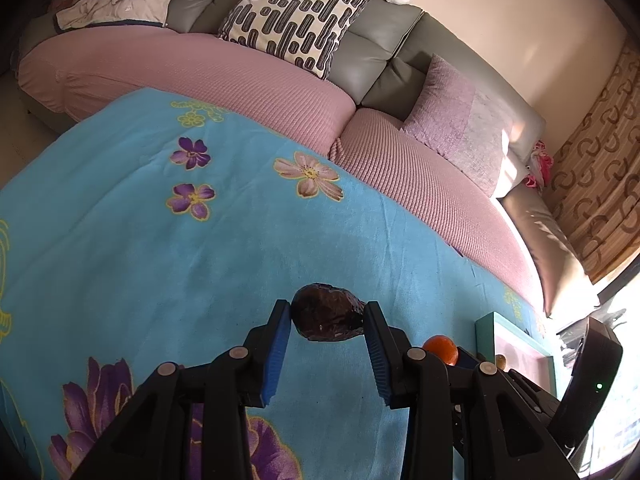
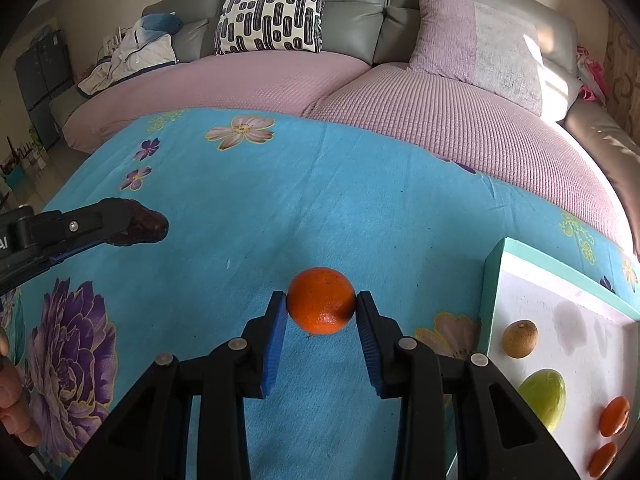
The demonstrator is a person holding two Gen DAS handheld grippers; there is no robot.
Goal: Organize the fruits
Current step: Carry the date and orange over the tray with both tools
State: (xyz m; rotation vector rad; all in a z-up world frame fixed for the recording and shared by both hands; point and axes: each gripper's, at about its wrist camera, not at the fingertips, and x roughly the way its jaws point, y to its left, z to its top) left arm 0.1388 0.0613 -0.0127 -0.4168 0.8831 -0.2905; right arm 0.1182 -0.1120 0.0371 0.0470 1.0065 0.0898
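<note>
Pinching a dark fruit (image 1: 326,318) between the blue pads, your left gripper (image 1: 326,322) is holding it above the blue blanket (image 1: 160,248), the fruit sitting at the very tips. Your right gripper (image 2: 321,306) is clamping an orange (image 2: 321,300) the same way, at its fingertips, over the blanket. The tray (image 2: 490,300) is lying just right of that gripper, carrying a brown fruit (image 2: 520,339), a green fruit (image 2: 546,398) and two more oranges (image 2: 615,416).
</note>
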